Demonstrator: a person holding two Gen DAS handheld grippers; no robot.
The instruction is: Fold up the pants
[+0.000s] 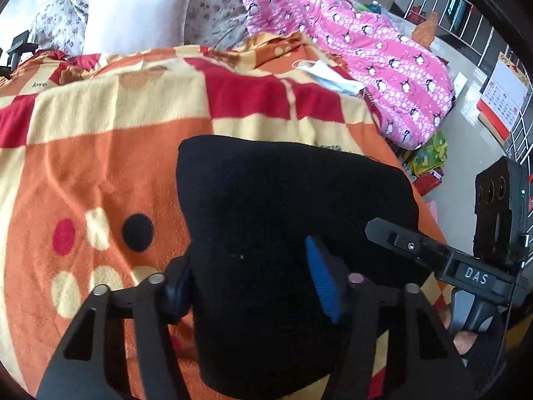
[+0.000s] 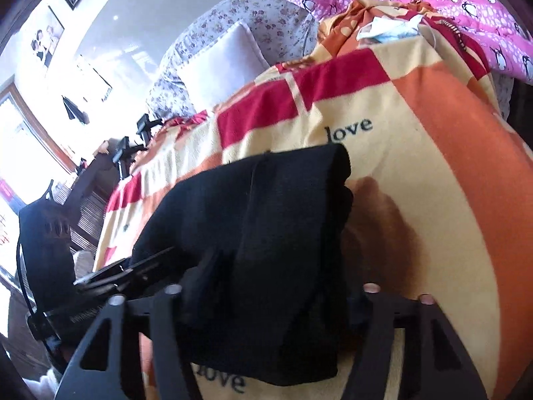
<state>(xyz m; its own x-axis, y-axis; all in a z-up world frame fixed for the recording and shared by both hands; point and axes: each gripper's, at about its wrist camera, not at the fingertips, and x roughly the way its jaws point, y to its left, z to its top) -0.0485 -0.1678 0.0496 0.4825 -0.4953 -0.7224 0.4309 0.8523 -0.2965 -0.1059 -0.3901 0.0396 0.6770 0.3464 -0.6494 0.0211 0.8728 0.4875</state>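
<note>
The black pants (image 1: 283, 220) lie folded in a thick bundle on the orange, red and cream blanket (image 1: 100, 166). My left gripper (image 1: 253, 286) straddles the near end of the bundle, its blue pads (image 1: 321, 283) wide apart with cloth between them, not pinched. In the right wrist view the same pants (image 2: 266, 233) fill the gap of my right gripper (image 2: 269, 300); its fingertips are hidden under the cloth, so its grip is unclear. The right gripper also shows in the left wrist view (image 1: 443, 256) at the bundle's right edge.
A white pillow (image 1: 136, 20) and floral bedding lie at the back. A pink penguin-print quilt (image 1: 383, 66) lies back right, with a face mask (image 1: 326, 73) beside it. The bed's right edge drops to the floor, where a calendar (image 1: 499, 100) leans on a railing.
</note>
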